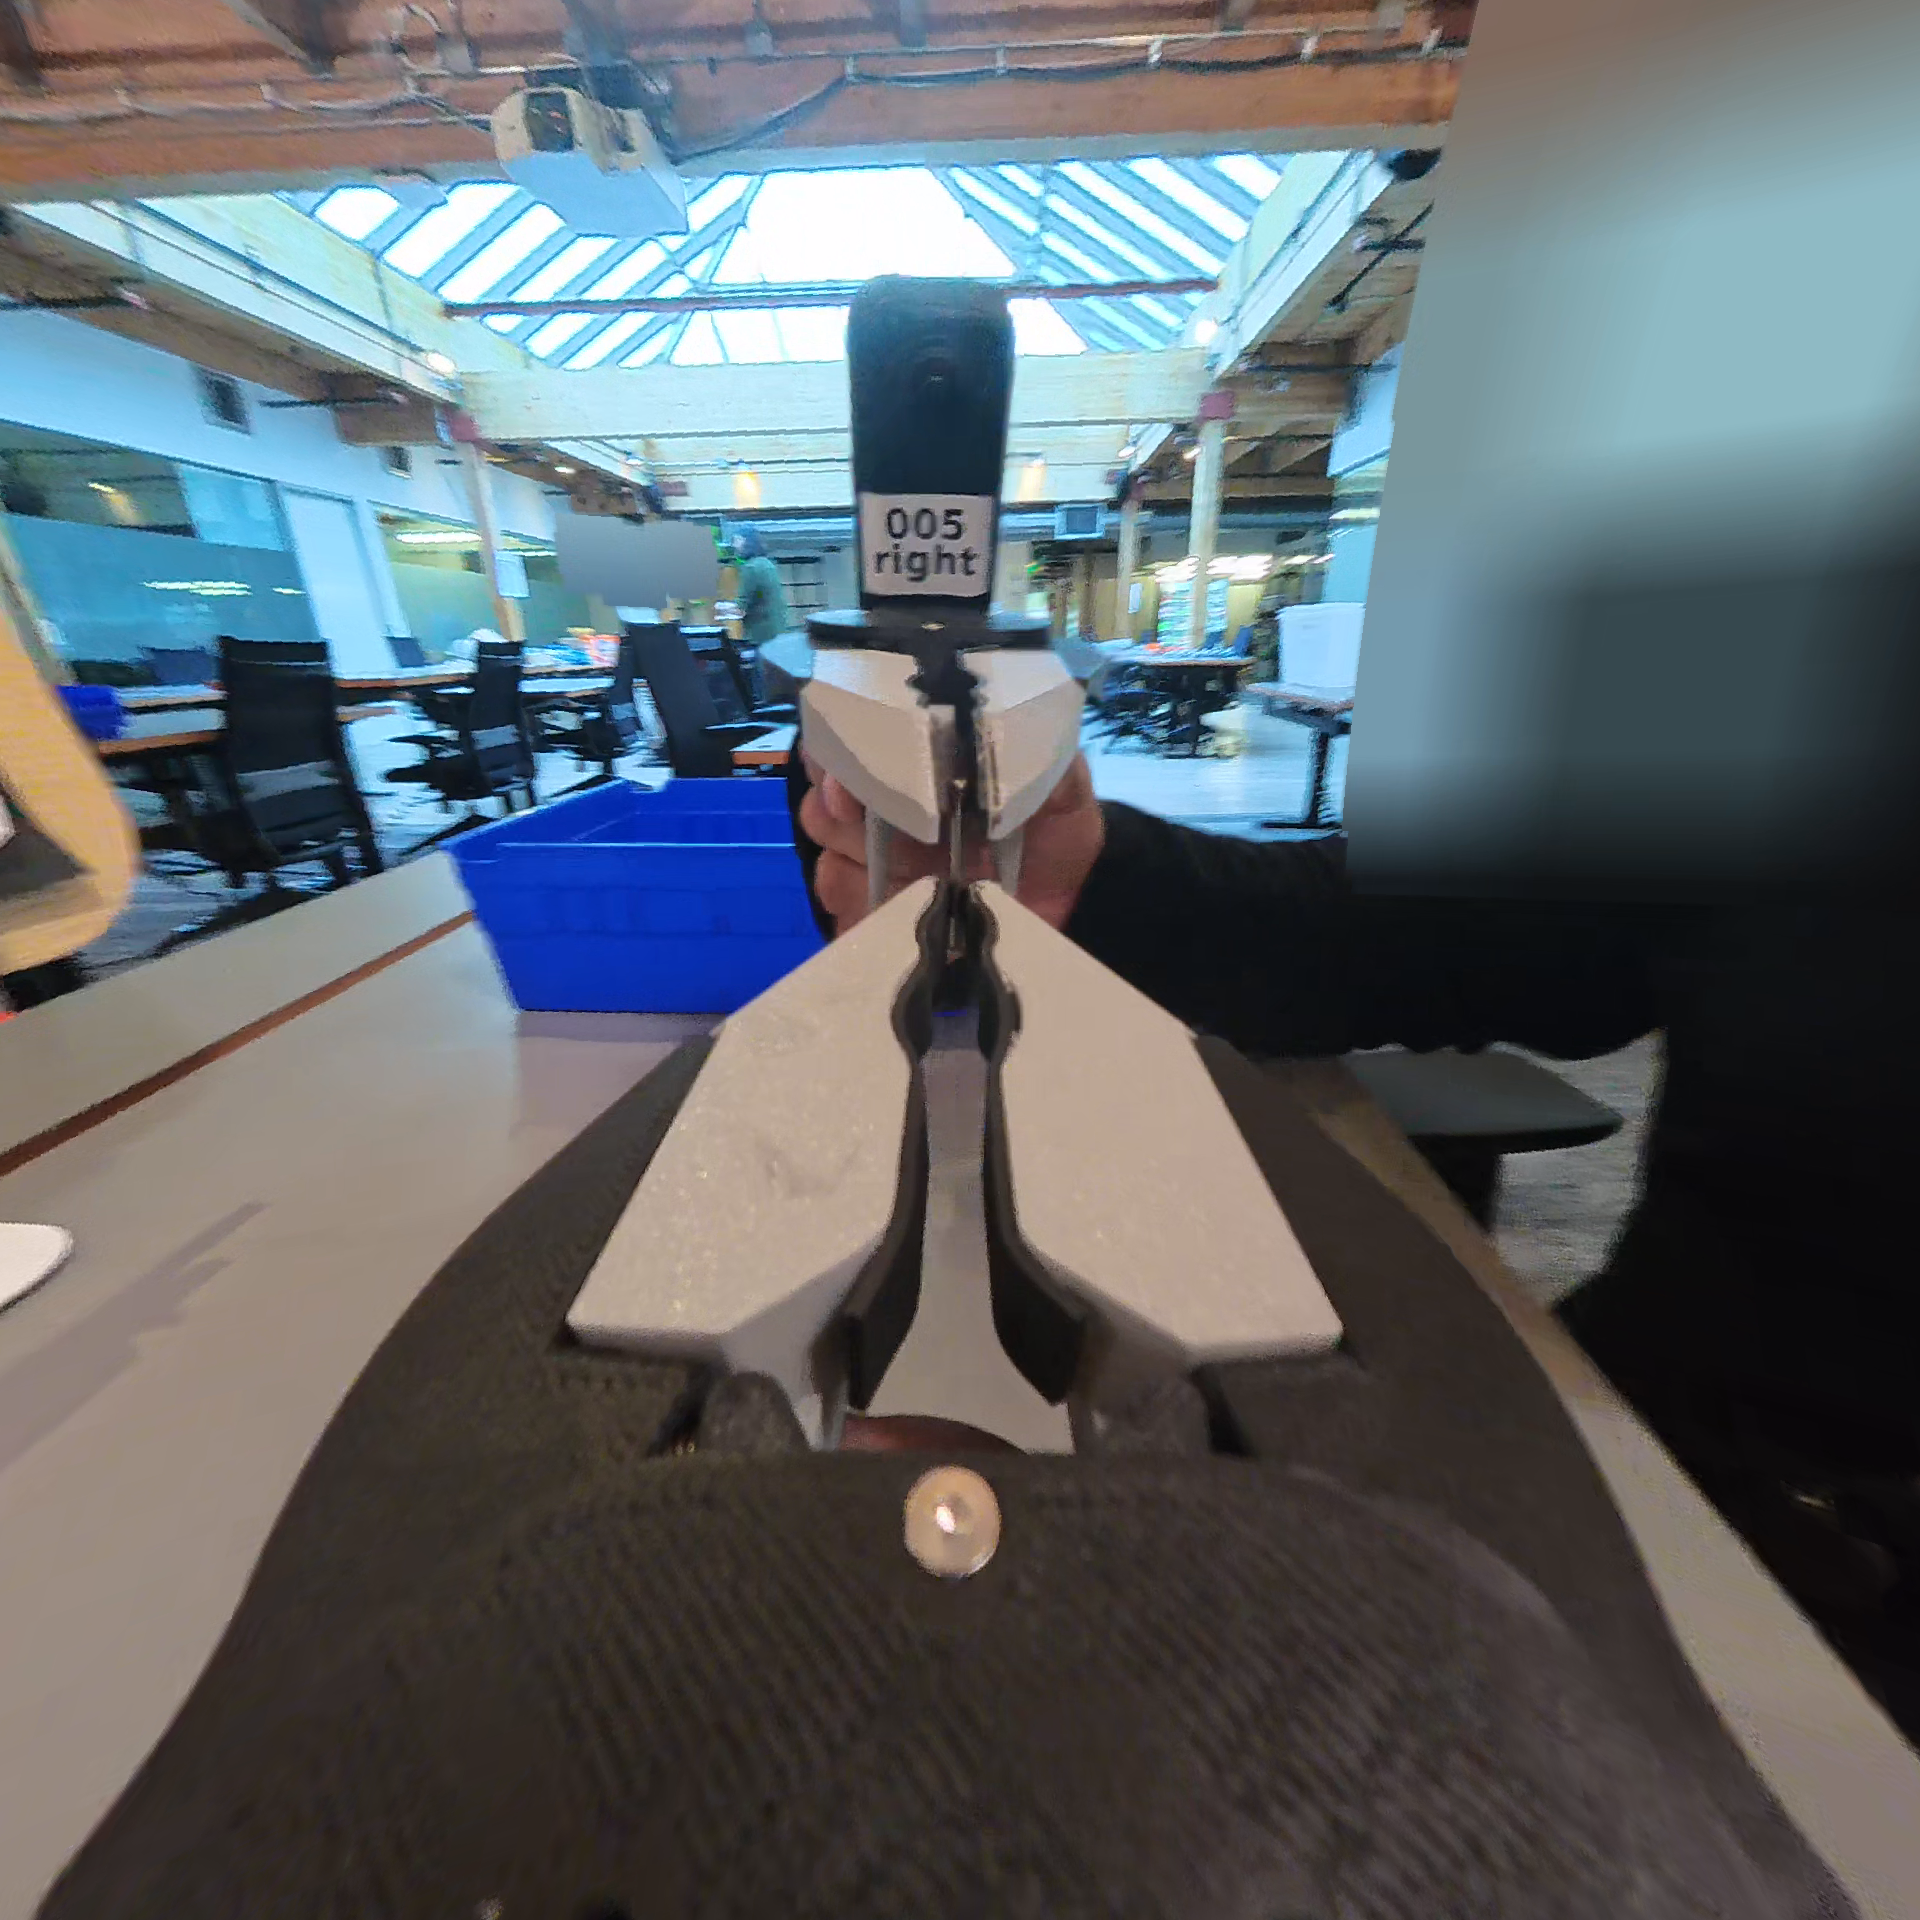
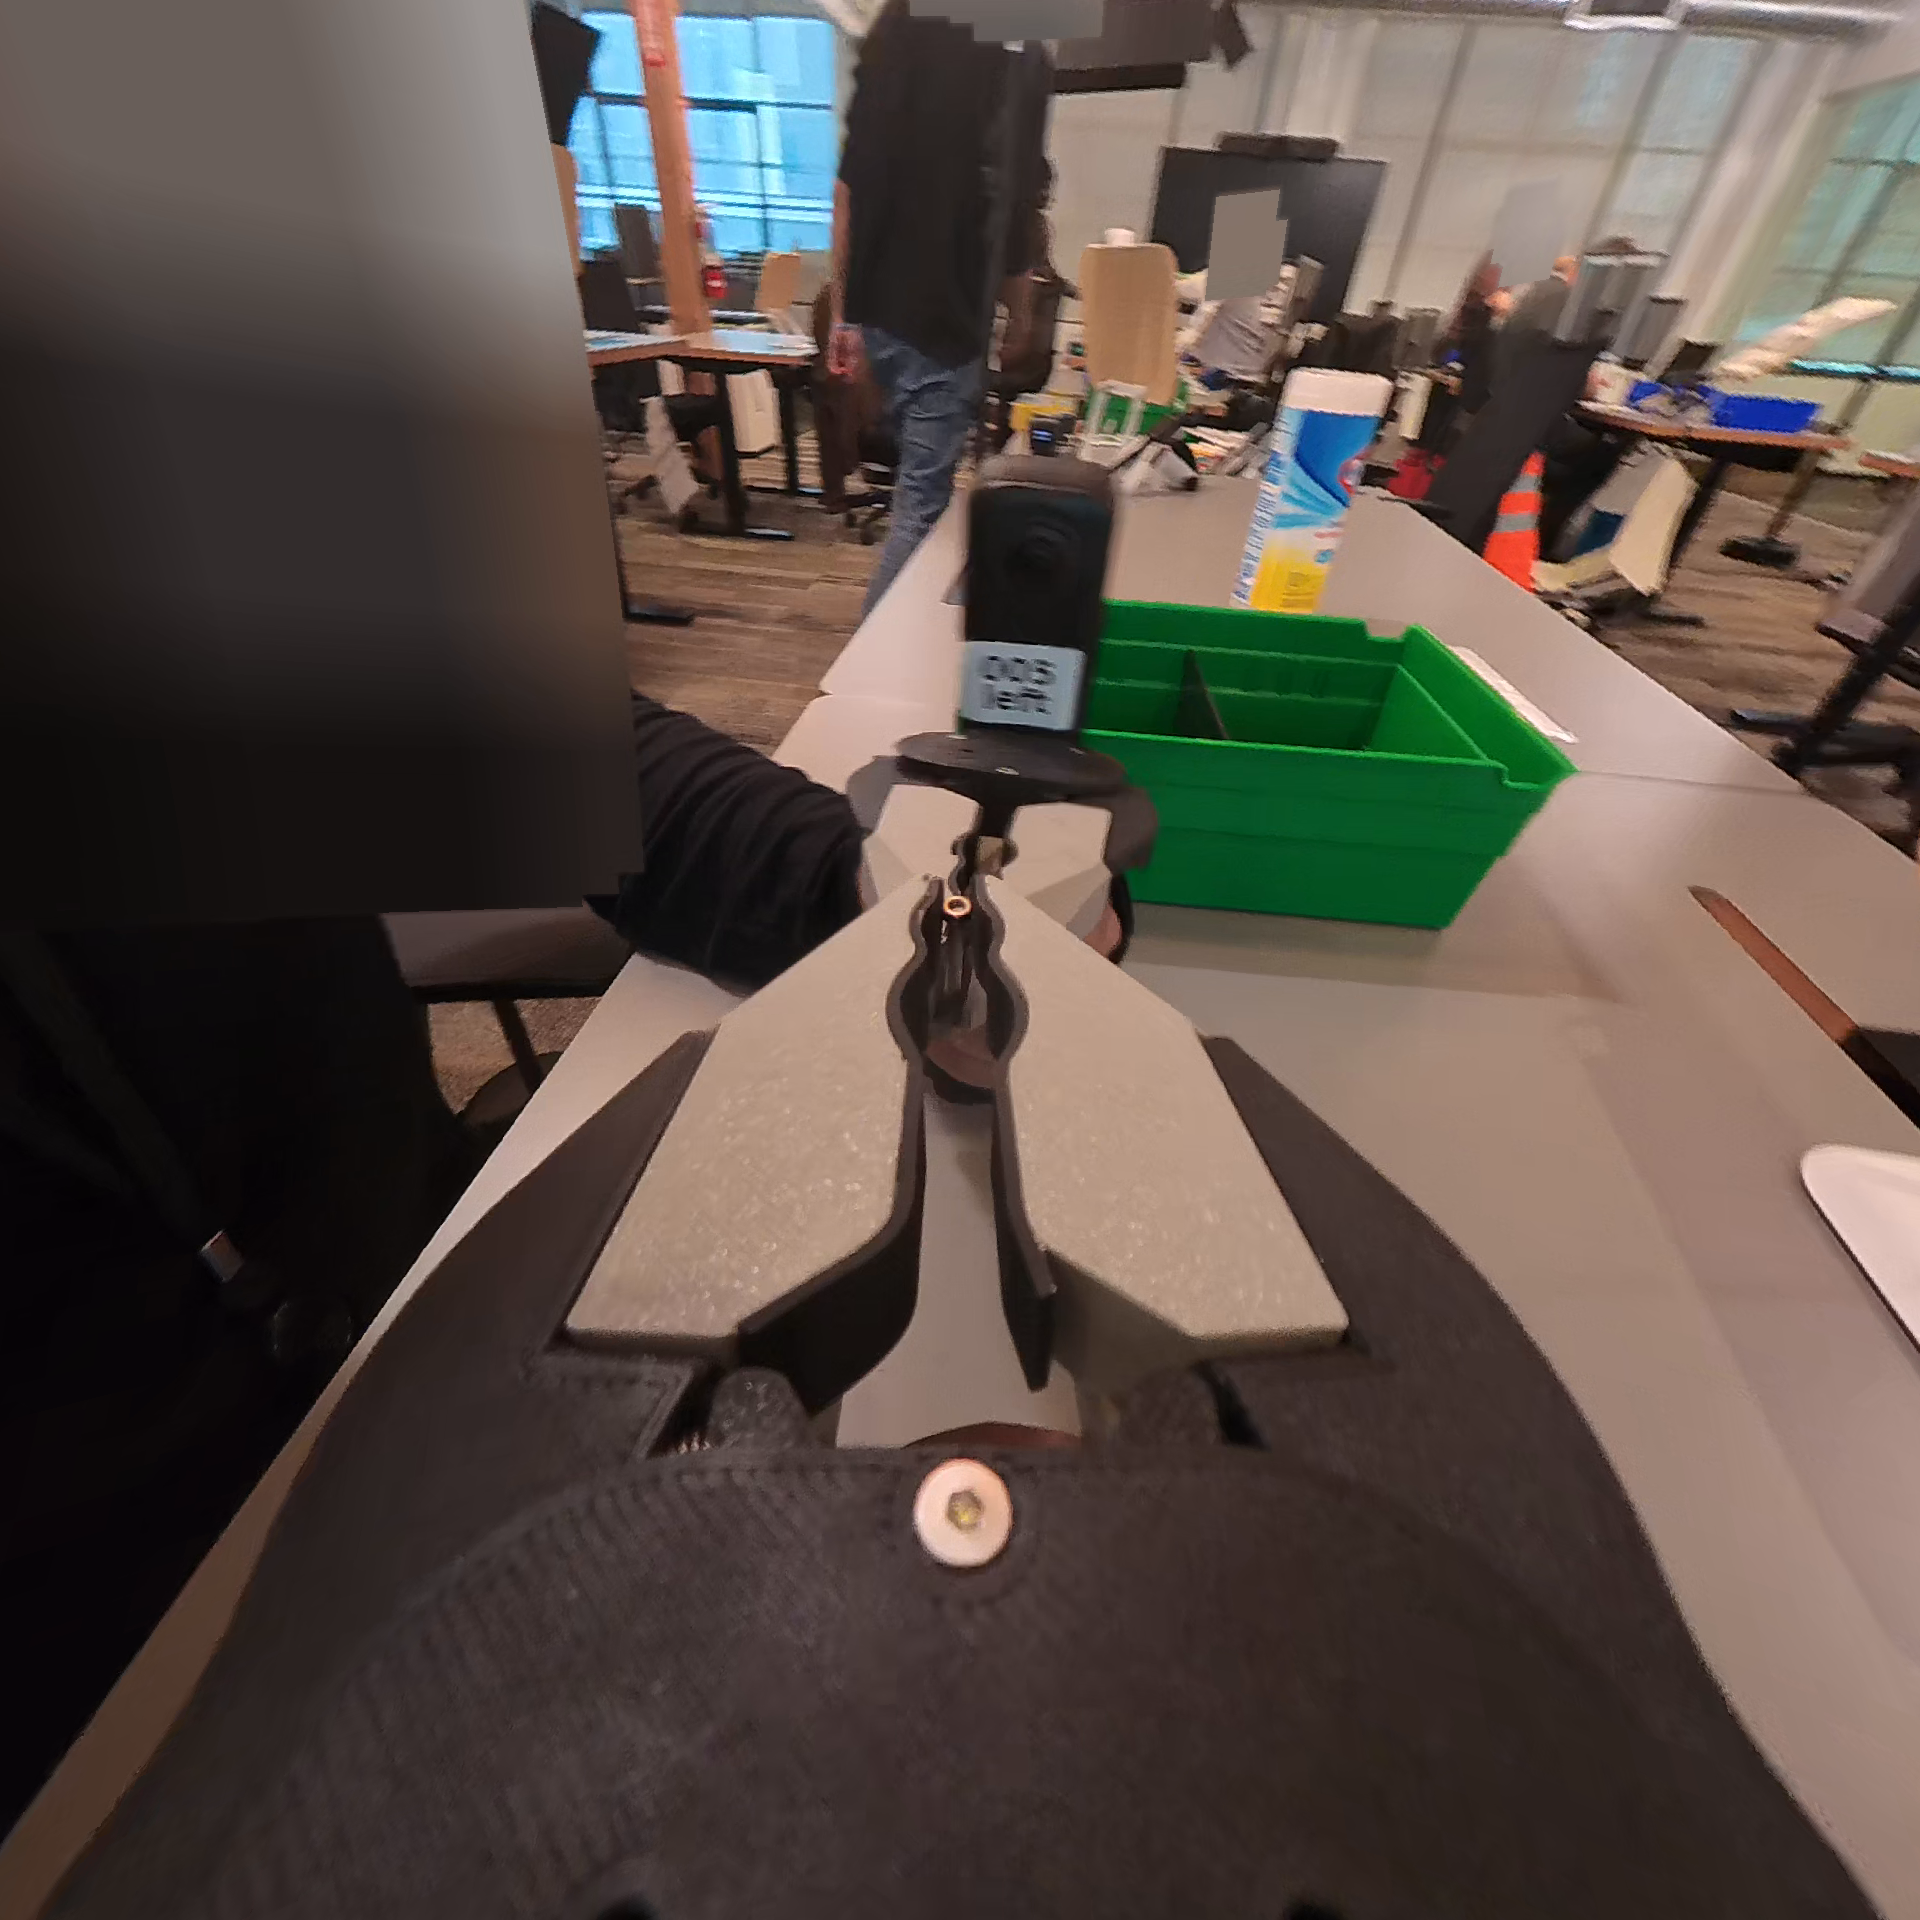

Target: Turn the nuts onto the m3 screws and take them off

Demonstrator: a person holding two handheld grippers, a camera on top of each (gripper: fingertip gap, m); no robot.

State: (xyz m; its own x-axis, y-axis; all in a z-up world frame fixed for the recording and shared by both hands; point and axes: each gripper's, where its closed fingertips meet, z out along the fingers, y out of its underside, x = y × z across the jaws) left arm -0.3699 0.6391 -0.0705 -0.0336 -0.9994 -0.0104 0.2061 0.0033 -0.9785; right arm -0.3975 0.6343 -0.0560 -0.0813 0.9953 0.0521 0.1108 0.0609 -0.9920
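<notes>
In the left wrist view, the left hand-held gripper (image 1: 958,902) reaches forward above the grey bench (image 1: 260,1143) with its grey fingers (image 1: 790,1132) drawn nearly together at the tips; whatever sits between those tips is too small and dark to make out, so I cannot tell if it grips anything. Nose to nose with it is the right hand-held gripper (image 1: 961,821), held in a person's hand (image 1: 1049,831), with a thin metal pin, likely the m3 screw (image 1: 957,831), showing between its closed-up tips. In the right wrist view the right gripper's tips are clenched on a small brass-coloured nut (image 2: 953,906), and the opposing gripper meets it tip to tip just beyond. Farther back on the bench, a blue bin (image 1: 644,894) stands behind the grippers in the left wrist view, while the right wrist view shows a green divided bin (image 2: 1309,790) and, past it, an upright wipes canister (image 2: 1304,488).
</notes>
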